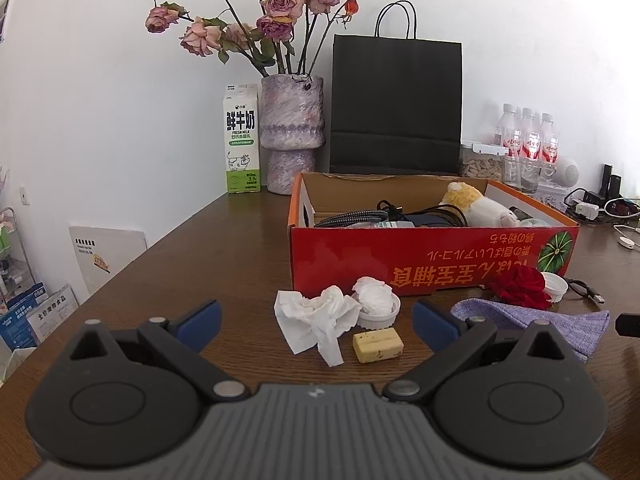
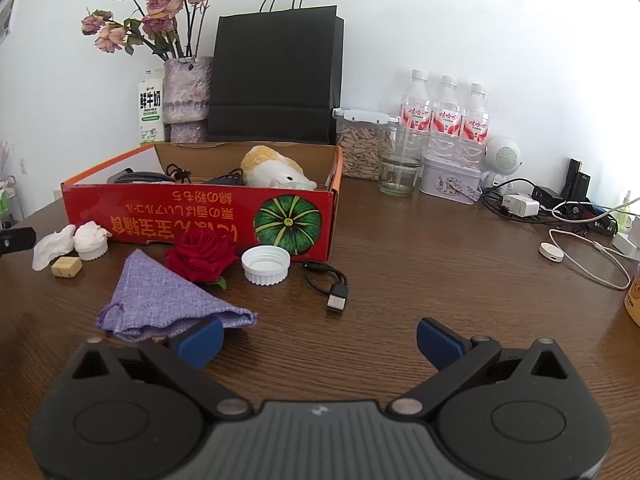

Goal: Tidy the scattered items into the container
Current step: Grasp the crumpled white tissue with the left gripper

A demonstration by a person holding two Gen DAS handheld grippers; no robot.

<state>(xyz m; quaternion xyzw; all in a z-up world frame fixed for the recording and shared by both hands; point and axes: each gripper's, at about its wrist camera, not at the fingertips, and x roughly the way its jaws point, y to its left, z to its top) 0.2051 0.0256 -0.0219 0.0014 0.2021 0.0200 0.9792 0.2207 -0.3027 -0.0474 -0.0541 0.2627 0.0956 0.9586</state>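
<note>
A red cardboard box (image 1: pixel 420 256) (image 2: pixel 160 220) stands on the wooden table and holds cables and a plush toy (image 1: pixel 476 204) (image 2: pixel 276 172). In front of it lie a crumpled tissue (image 1: pixel 316 320) (image 2: pixel 50 248), a white cap stuffed with tissue (image 1: pixel 376 304) (image 2: pixel 92 240), a yellow block (image 1: pixel 378 344) (image 2: pixel 66 267), a red rose (image 1: pixel 520 288) (image 2: pixel 200 256), a white lid (image 1: pixel 554 286) (image 2: pixel 266 264), a purple cloth (image 1: pixel 532 320) (image 2: pixel 168 304) and a black USB cable (image 2: pixel 328 284). My left gripper (image 1: pixel 316 324) is open just before the tissue and block. My right gripper (image 2: pixel 320 340) is open, its left finger (image 2: pixel 200 340) beside the cloth.
A vase of dried roses (image 1: pixel 290 132), a milk carton (image 1: pixel 242 140) and a black paper bag (image 1: pixel 396 108) stand behind the box. Water bottles (image 2: pixel 444 116), a seed jar (image 2: pixel 362 148), a glass, a tin, chargers and cables (image 2: pixel 560 208) fill the back right.
</note>
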